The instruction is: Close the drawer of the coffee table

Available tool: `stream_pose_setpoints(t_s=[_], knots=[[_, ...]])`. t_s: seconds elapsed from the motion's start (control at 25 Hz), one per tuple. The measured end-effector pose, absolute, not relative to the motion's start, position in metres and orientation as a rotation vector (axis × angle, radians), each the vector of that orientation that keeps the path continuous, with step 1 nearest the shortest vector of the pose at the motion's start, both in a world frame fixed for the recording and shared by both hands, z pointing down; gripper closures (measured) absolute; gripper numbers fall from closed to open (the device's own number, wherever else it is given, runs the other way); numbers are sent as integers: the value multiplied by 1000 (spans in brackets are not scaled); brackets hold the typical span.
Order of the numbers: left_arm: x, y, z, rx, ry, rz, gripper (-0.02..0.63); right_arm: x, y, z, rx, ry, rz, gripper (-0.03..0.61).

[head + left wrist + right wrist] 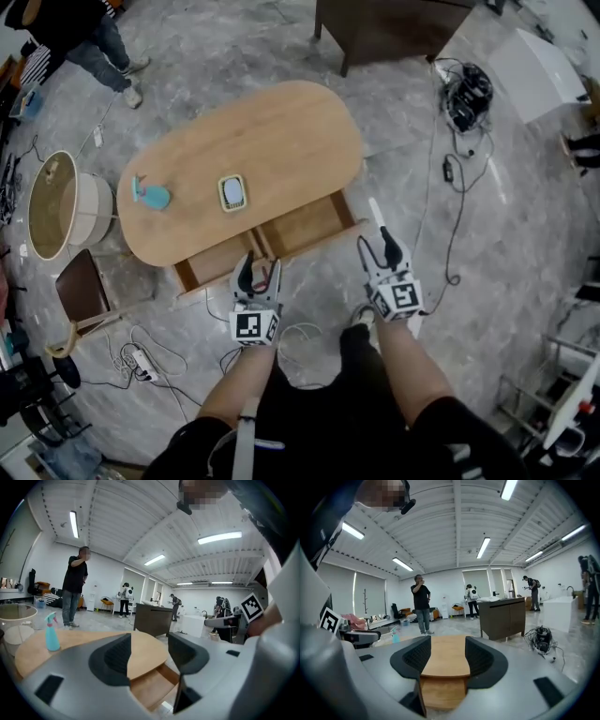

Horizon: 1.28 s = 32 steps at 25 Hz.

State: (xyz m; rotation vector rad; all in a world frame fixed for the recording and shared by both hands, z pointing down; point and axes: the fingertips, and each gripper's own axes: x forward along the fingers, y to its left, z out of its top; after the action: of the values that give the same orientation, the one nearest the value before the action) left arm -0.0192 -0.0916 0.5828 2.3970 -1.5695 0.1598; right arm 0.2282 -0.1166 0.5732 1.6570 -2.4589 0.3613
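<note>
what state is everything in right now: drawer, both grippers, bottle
drawer: pulled out, open
left gripper: open, nothing between its jaws
right gripper: open, nothing between its jaws
spray bottle: upright on the table top

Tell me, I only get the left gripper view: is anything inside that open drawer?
Observer: In the head view the drawer has two compartments, and I see nothing in either.
Operator: Where's the other gripper?
Observer: The right gripper hangs near the drawer's right end, its tongs open with nothing between them.
Operator: Is the spray bottle alone up top?
Observer: No, a small square gadget lies beside it, apart from it.
</note>
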Motion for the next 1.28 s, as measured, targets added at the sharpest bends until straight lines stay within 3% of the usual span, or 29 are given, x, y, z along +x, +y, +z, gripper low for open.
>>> stream_pose_setpoints(t_s=[0.72, 1.08, 1.28], knots=[[52, -50, 800, 2291, -1412, 257, 383, 180, -90, 794, 1366, -2436, 594, 365], [57, -23, 884, 2103, -1287, 235, 383, 221, -87, 898, 1677, -2243, 1208, 365], [58, -40, 901, 2041, -1298, 134, 382, 213, -105, 907, 1686, -2283, 1284, 364]])
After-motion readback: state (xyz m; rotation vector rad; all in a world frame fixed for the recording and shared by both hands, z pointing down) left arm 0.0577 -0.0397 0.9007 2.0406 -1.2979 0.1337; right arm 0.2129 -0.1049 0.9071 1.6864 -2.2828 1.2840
